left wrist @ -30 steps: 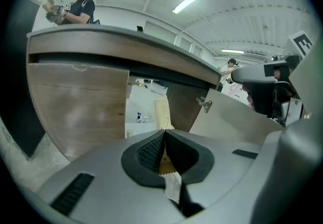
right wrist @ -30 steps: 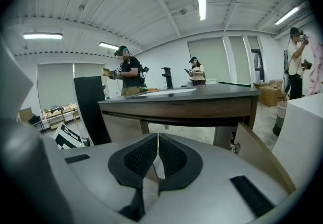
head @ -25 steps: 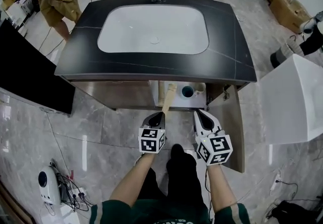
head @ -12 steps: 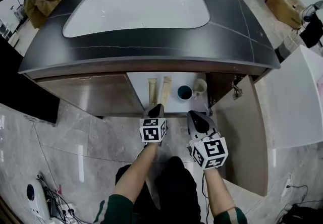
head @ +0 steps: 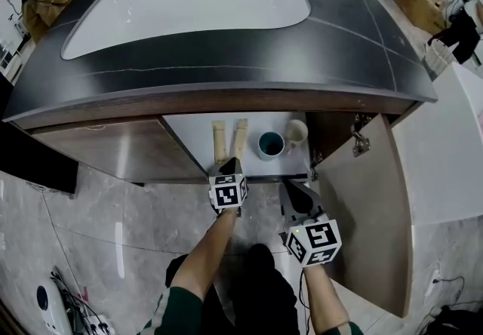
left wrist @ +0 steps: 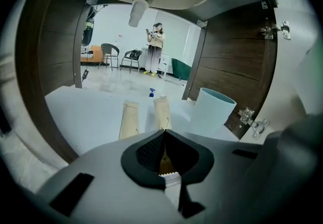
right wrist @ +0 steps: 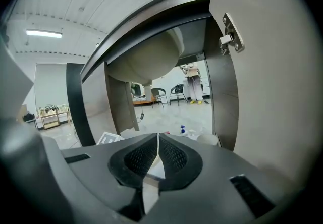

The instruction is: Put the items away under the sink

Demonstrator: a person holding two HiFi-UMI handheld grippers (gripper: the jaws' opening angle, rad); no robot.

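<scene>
Two beige tubes lie side by side on the white shelf point(head: 187, 136) under the sink. My left gripper point(head: 231, 165) is shut on the near end of the right tube point(head: 240, 137), which runs straight out from the jaw tips point(left wrist: 161, 112). The left tube point(head: 219, 142) lies free beside it point(left wrist: 129, 119). A teal cup point(head: 269, 145) and a white mug point(head: 296, 132) stand to the right. My right gripper point(head: 290, 189) is shut with nothing in it, in front of the shelf's edge near the open door point(right wrist: 158, 134).
The dark counter point(head: 226, 69) with its white basin overhangs the cabinet. The right cabinet door point(head: 370, 220) stands open with its hinge point(head: 361, 143) showing. The left door point(head: 106, 149) is closed. A drain pipe point(left wrist: 137, 11) hangs above the shelf.
Both grippers have come down to the open cabinet. The tube in the left gripper was tilted up in front of the shelf; it now lies on the shelf beside the other tube.
</scene>
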